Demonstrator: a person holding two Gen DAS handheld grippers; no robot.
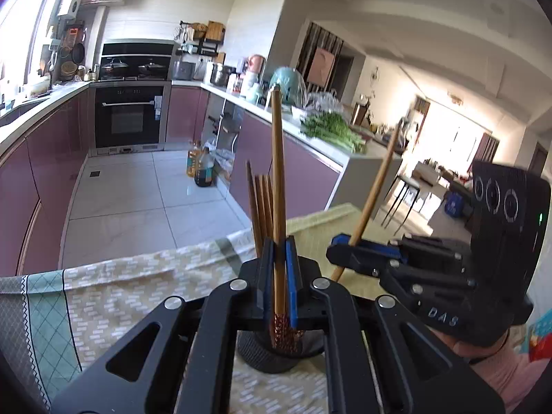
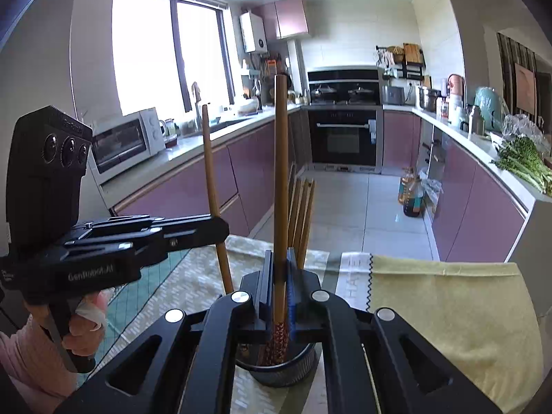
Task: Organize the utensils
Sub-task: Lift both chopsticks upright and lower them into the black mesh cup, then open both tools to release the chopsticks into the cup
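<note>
Purple kitchen cabinets and a dark oven fill the background beyond a cloth-covered desk. Left claw is clamped shut on one upright chopstick, its patterned lower end hanging just over a dark mesh holder near the camera, likely so it can drop straight in. Right claw grips a second chopstick the same way, above the same holder. Several more chopsticks already stand in the holder, leaning far-left. A yellow cloth lies to the right.
</note>
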